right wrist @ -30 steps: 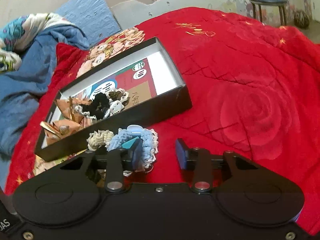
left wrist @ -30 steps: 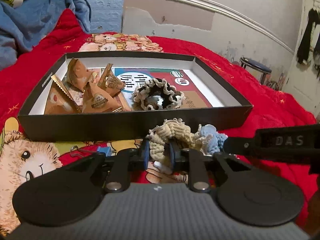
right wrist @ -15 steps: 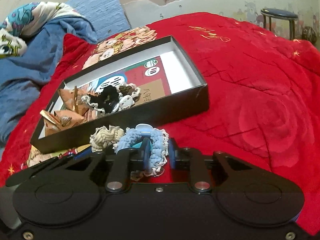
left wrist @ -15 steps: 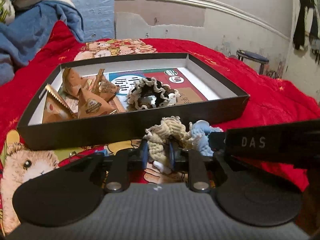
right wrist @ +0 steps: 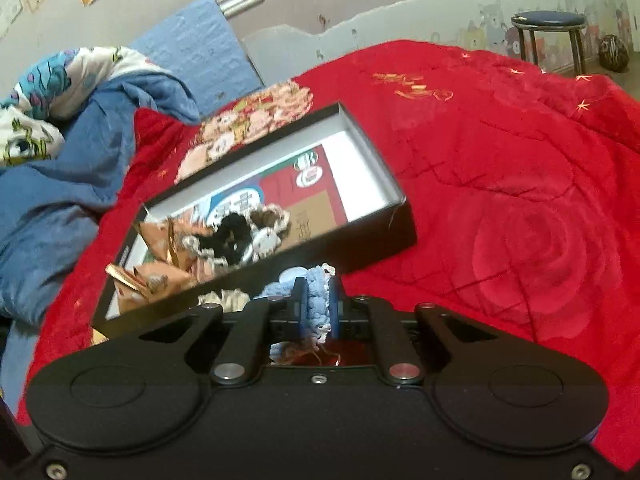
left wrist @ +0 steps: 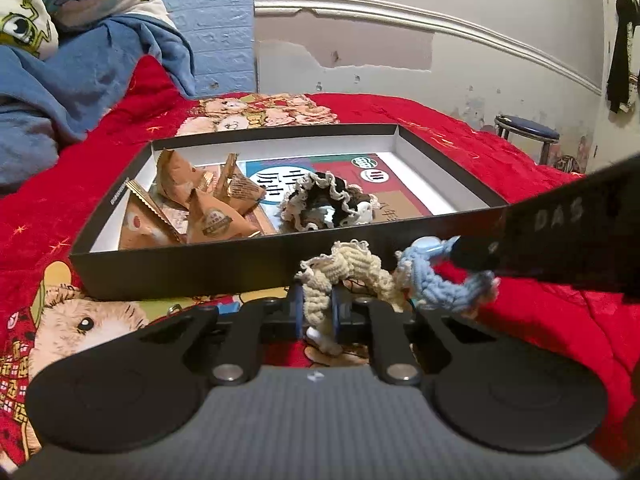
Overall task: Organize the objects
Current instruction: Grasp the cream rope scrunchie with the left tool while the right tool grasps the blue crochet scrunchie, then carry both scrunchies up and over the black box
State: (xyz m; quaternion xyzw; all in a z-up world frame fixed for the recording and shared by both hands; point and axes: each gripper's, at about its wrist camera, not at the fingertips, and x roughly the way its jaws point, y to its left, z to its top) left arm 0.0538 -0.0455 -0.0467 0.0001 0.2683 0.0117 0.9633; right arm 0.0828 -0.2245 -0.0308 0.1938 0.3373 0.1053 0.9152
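My left gripper [left wrist: 316, 312] is shut on a cream crocheted scrunchie [left wrist: 348, 268], held just in front of the black box [left wrist: 180, 268]. My right gripper [right wrist: 318, 308] is shut on a light blue crocheted scrunchie [right wrist: 316, 300], which also shows in the left wrist view [left wrist: 444, 280] beside the cream one. The box [right wrist: 376, 236] holds several tan snack packets [left wrist: 208, 212] at its left and a black-and-cream scrunchie [left wrist: 324, 204] in the middle. The right gripper body crosses the right side of the left wrist view.
The box lies on a red quilt [right wrist: 520, 200] with a hamster print [left wrist: 80, 320] at the near left. Blue bedding [left wrist: 60, 80] is piled at the back left. A stool [right wrist: 548, 32] stands by the wall beyond the bed.
My right gripper closed on the blue scrunchie and lifted it. My left gripper kept its hold on the cream scrunchie and rose a little toward the box.
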